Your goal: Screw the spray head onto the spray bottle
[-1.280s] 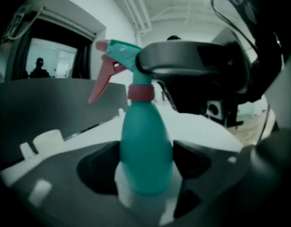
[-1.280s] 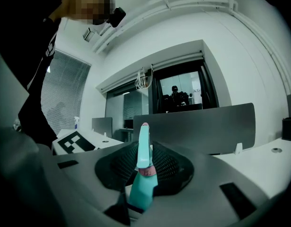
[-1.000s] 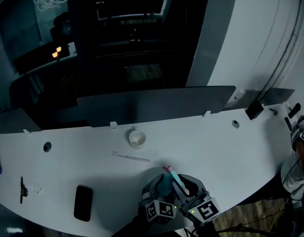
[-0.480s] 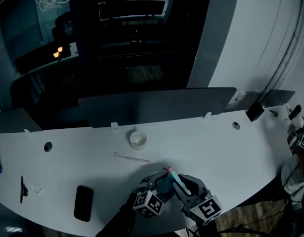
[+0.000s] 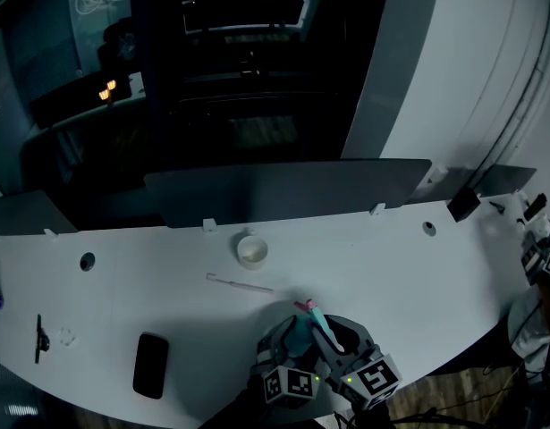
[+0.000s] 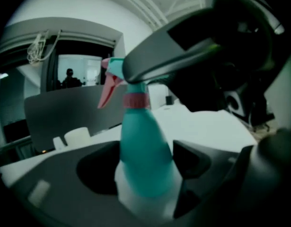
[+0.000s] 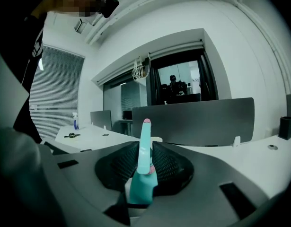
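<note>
A teal spray bottle [image 5: 299,332] with a pink collar stands near the table's front edge, its spray head [image 5: 312,315] on top with the pink nozzle pointing away from me. My left gripper [image 5: 292,340] is shut on the bottle's body; in the left gripper view the bottle [image 6: 146,150] fills the space between the jaws [image 6: 145,167]. My right gripper [image 5: 324,329] reaches in from the right and is shut on the spray head. In the right gripper view the head [image 7: 145,148] stands upright between the ribbed pads [image 7: 171,167]. The two marker cubes sit side by side below the bottle.
A small white cup [image 5: 250,251] and a thin white stick [image 5: 239,283] lie behind the bottle. A black phone [image 5: 150,365] and a small black tool [image 5: 39,340] lie to the left. A grey partition [image 5: 283,190] borders the white table [image 5: 418,284] at the back.
The left gripper's cube swung out to the left half a second ago and is back beside the right one. Bottle and right gripper stay where they were.
</note>
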